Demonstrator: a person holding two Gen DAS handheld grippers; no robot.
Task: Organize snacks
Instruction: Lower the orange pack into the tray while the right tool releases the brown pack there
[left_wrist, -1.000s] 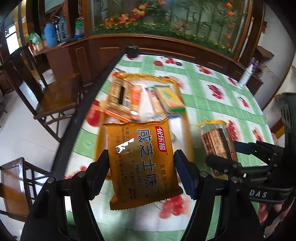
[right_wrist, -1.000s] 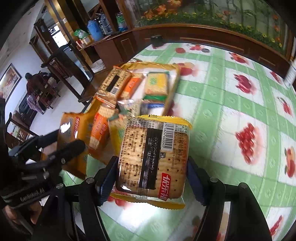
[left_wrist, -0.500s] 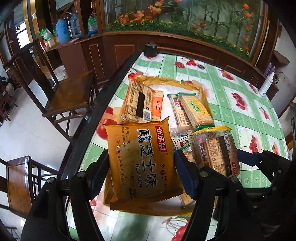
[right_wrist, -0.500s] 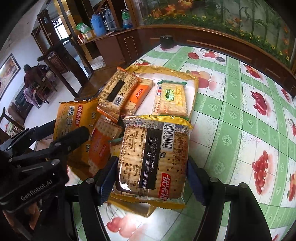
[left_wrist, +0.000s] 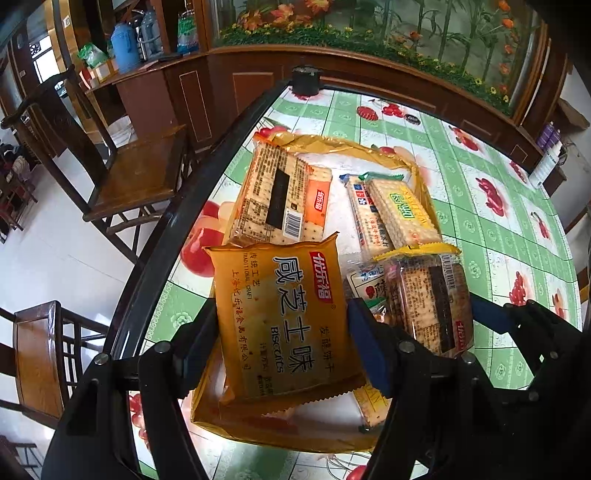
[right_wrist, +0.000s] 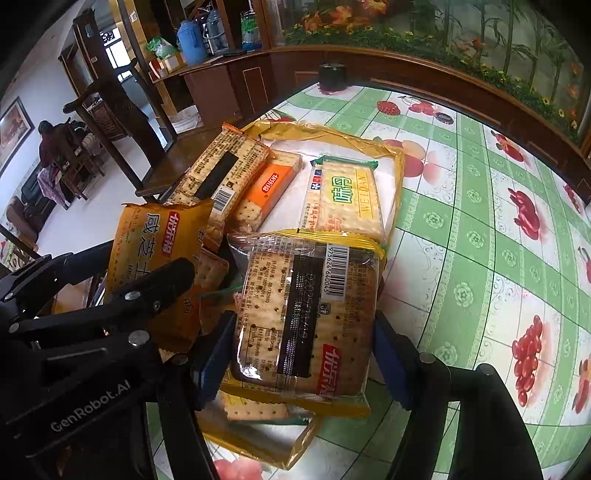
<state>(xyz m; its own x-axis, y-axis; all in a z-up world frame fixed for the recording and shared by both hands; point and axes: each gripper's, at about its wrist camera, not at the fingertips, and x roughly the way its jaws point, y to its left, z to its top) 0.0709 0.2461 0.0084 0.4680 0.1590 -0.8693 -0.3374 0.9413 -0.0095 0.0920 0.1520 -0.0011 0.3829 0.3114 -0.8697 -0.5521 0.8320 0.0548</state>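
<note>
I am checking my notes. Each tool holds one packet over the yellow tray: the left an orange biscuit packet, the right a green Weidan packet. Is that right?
Not quite. The right tool holds a clear cracker packet with a barcode, as the right wrist view shows. The green Weidan packet lies in the yellow tray. The left tool does hold the orange biscuit packet.

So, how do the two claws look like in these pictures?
Both are matte black, angular frames with silver screws and blue pads on the fingers. The left claw bears white "GenRobot.AI" lettering. The right claw shows no visible marking. No cables or sleeves show.
</note>
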